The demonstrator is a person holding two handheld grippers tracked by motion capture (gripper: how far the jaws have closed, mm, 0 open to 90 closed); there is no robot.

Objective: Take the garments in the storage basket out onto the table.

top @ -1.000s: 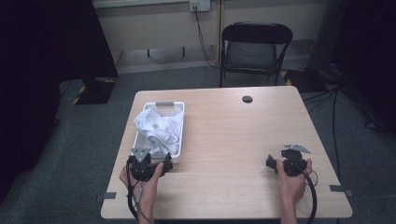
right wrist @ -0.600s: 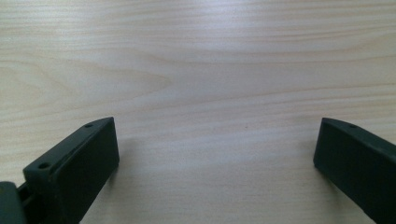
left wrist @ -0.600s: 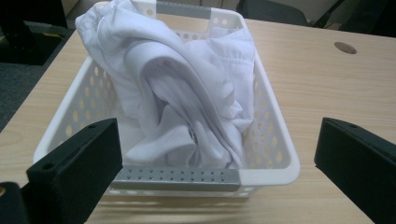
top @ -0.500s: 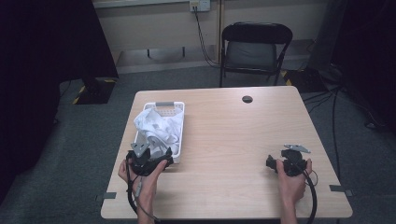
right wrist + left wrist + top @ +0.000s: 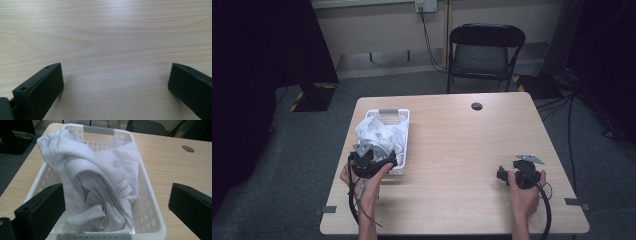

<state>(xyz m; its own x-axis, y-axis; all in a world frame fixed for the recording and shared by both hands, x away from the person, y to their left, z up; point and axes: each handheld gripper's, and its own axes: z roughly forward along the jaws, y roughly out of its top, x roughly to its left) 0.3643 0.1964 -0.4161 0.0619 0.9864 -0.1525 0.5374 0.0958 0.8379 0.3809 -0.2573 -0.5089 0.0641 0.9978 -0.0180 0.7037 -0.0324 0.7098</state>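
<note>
A white perforated plastic basket [image 5: 403, 131] [image 5: 150, 202] stands on the left half of the table, and a crumpled white garment [image 5: 379, 134] [image 5: 100, 185] is piled inside it. My left gripper [image 5: 371, 159] [image 5: 116, 205] hovers over the basket's near end, open, its jaws wide apart on either side of the cloth and holding nothing. My right gripper [image 5: 523, 170] [image 5: 116, 85] rests low over bare wood at the table's right front, open and empty.
The light wooden table [image 5: 462, 150] has a dark cable hole [image 5: 476, 106] near its far edge. A black folding chair [image 5: 484, 50] stands behind the table. Cables trail from both grippers toward the front edge. Grey carpet surrounds the table.
My left gripper has lifted and moved forward over the basket's near end, and it now points down at the garment. The right gripper has stayed put.
</note>
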